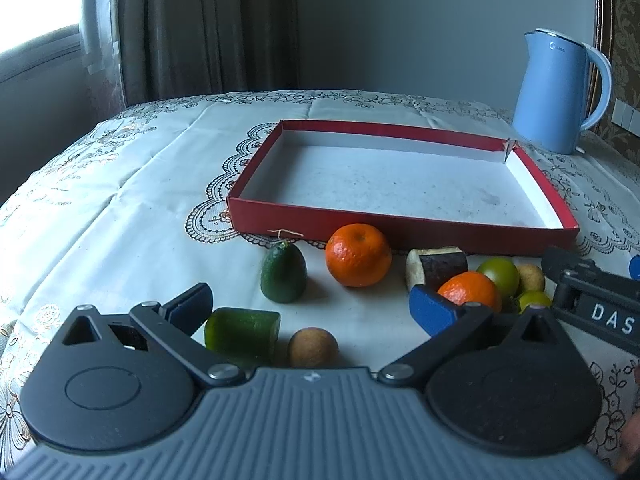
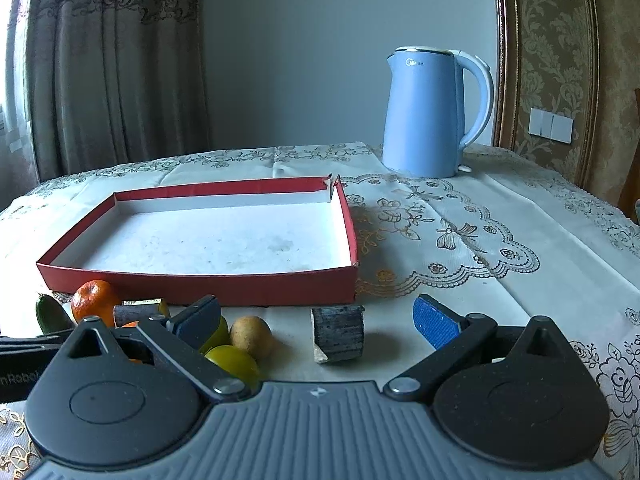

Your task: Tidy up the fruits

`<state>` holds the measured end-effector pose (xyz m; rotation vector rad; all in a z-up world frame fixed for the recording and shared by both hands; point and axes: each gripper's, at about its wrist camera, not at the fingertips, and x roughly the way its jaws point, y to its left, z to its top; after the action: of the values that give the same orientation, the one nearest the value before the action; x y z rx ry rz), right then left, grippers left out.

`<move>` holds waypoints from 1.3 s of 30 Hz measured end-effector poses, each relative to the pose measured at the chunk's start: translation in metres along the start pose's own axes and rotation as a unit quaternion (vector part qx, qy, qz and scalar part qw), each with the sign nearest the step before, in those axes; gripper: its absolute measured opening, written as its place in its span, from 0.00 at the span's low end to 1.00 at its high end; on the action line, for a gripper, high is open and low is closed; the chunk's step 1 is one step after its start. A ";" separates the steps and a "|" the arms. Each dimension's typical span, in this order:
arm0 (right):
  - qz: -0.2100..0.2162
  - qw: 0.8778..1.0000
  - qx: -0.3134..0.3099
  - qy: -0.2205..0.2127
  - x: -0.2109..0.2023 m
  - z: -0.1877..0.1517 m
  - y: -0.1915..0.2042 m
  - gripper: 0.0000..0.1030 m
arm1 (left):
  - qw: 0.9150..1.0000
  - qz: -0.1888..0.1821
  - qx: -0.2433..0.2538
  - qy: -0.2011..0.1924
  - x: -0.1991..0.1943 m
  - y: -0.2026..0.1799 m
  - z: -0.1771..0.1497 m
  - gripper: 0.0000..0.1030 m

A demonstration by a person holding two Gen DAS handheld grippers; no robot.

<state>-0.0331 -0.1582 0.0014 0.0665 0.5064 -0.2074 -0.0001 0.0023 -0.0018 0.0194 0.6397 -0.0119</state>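
Left wrist view: left gripper (image 1: pixel 312 308) wide apart, holds nothing. Fruits sit in row on tablecloth (image 1: pixel 120 200), just in front of red box (image 1: pixel 400 232). Box bare inside, probably waiting for fruits. Big orange (image 1: pixel 358 255), green fruit (image 1: pixel 283 274), green chunk (image 1: pixel 242 334), small brown ball (image 1: pixel 313 347) all near claw.

Right wrist view: right gripper (image 2: pixel 316 320) also apart, nothing held. Dark chunk (image 2: pixel 338 333) between its fingers, only seen here. Blue kettle (image 2: pixel 424 116) stands behind box.

Two handheld grippers held low and level, side by side. The left gripper (image 1: pixel 312 308) has its blue-padded fingers (image 1: pixel 430 312) spread wide, holding nothing. The right gripper (image 2: pixel 318 318) likewise gapes wide, grasping nothing.
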 end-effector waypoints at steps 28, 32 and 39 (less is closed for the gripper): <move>0.016 0.999 -0.010 0.026 0.009 -0.001 0.001 1.00 | 1.000 -0.007 -0.005 0.005 0.000 0.007 -0.004 1.00; 0.019 1.000 -0.006 0.024 0.008 -0.001 -0.002 1.00 | 1.000 -0.007 -0.006 0.006 0.000 0.007 -0.004 1.00; 0.020 0.999 -0.003 0.034 0.011 -0.001 -0.004 1.00 | 1.000 -0.009 -0.003 0.004 -0.001 0.006 -0.004 1.00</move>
<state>-0.0246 -0.1638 -0.0048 0.0785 0.5728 -0.1649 -0.0035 0.0086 -0.0043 0.0069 0.6486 -0.0279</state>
